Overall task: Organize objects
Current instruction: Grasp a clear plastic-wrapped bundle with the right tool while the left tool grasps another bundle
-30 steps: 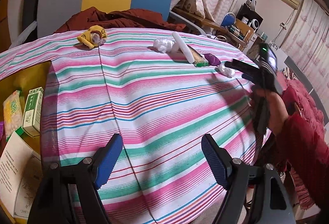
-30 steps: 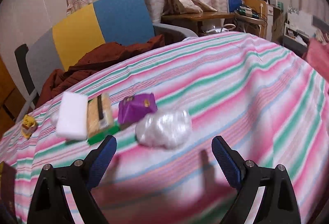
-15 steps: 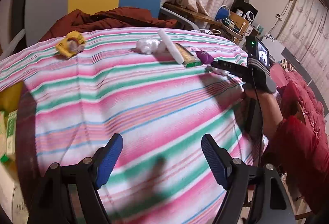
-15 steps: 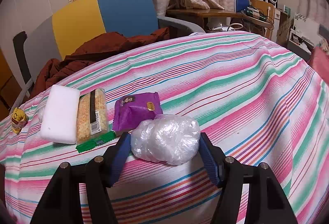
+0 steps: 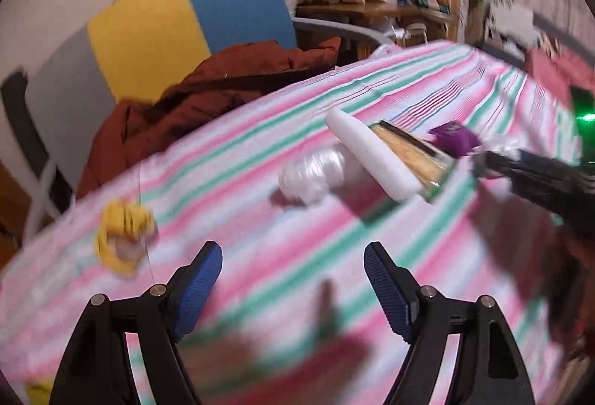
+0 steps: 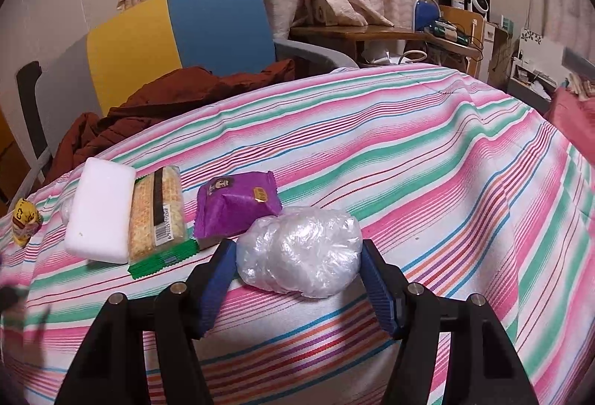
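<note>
In the right wrist view my right gripper (image 6: 299,256) has its blue pads on both sides of a clear crumpled plastic bag (image 6: 301,250) that rests on the striped cloth. Just behind lie a purple snack packet (image 6: 238,206), a wrapped biscuit pack (image 6: 158,215) and a white foam block (image 6: 98,209). A yellow wrapper (image 6: 24,221) lies at far left. In the blurred left wrist view my left gripper (image 5: 293,275) is open and empty above the cloth, between the yellow wrapper (image 5: 124,237) and a second clear plastic bag (image 5: 312,176). The right gripper (image 5: 539,178) shows at its right edge.
The striped tablecloth (image 6: 427,152) covers a round table. A yellow and blue chair (image 6: 178,29) with a dark red garment (image 6: 167,100) stands behind it. A cluttered wooden desk (image 6: 372,33) stands at the back right.
My right gripper has moved forward and narrowed around the plastic bag. My left gripper has moved quickly forward across the table toward the row of objects; its view is blurred.
</note>
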{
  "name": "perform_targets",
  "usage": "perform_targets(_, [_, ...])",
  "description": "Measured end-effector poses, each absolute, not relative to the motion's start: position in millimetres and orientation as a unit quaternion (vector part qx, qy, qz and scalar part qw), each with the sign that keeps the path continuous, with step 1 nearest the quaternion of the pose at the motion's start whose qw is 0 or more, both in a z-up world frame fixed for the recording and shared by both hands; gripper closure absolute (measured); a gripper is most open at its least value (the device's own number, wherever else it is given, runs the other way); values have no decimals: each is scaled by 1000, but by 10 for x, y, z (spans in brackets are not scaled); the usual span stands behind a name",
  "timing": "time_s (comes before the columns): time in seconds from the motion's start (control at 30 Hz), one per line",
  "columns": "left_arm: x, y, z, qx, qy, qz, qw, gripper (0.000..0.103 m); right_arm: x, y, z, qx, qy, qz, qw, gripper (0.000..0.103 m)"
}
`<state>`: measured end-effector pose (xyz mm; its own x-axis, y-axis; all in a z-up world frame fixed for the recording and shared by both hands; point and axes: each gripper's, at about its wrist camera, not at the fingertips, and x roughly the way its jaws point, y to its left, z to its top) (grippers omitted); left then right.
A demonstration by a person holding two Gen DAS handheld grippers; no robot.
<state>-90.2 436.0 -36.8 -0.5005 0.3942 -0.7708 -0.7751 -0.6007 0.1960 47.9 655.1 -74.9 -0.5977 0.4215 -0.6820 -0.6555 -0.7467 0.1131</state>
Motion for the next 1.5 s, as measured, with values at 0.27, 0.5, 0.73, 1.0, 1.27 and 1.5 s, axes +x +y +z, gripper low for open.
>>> perform_targets(0.27, [-1148, 4934, -604, -297, 405, 774, 386, 23, 513, 6600, -779, -321, 193, 875, 307, 36])
perform_targets(0.5, [-1216, 5070, -692, -287, 399, 759, 428, 22, 509, 6606, -807, -324, 192, 874, 306, 36])
perform_targets(0.73, [-1393, 4874, -802, -362, 237, 784, 444, 57, 504, 6603, -805, -321, 191, 874, 312, 36])
perform_targets(1.0, [-1201, 4627, -782, -346, 221, 798, 442, 70, 520, 6602, -801, -318, 187, 873, 320, 37])
perform_targets(1.27, [-1063, 4266, -805, -350, 190, 816, 418, 70, 543, 6585, -773, -313, 179, 873, 328, 37])
perform_targets(1.5, [-729, 4194, -809, -327, 215, 828, 401, 70, 563, 6472, -677, -294, 150, 882, 335, 37])
